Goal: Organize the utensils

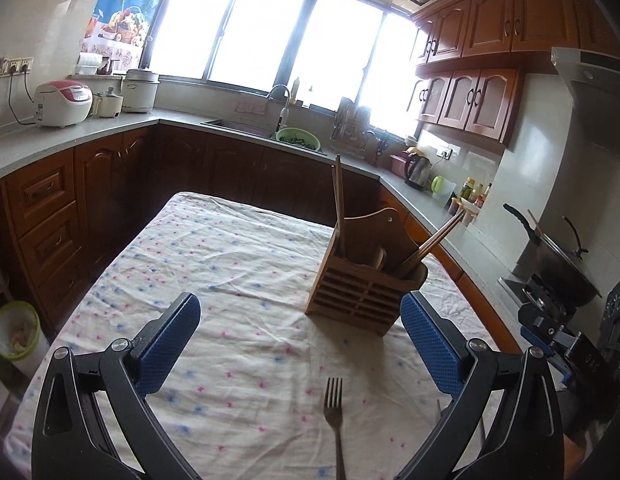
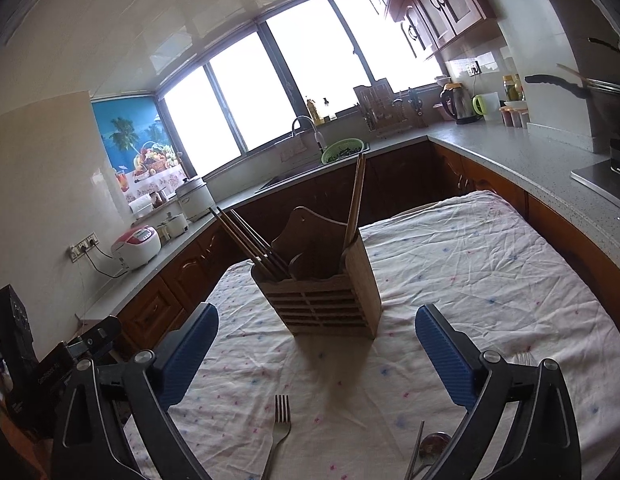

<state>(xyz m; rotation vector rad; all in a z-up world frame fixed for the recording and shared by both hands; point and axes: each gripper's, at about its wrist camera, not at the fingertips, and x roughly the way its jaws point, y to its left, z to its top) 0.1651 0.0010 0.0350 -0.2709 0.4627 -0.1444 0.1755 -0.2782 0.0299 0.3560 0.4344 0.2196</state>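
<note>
a table under a crumpled white cloth dotted pink and blue fills the middle of a kitchen; on it stands a slatted wooden utensil holder – upright, with chopsticks leaning out of its compartments. the left gripper and the right gripper both hover near it with jaws spread wide, nothing between the blue pads; a fork lies flat on the cloth in front of the holder – a spoon and another fork's tines show by the right gripper.
</note>
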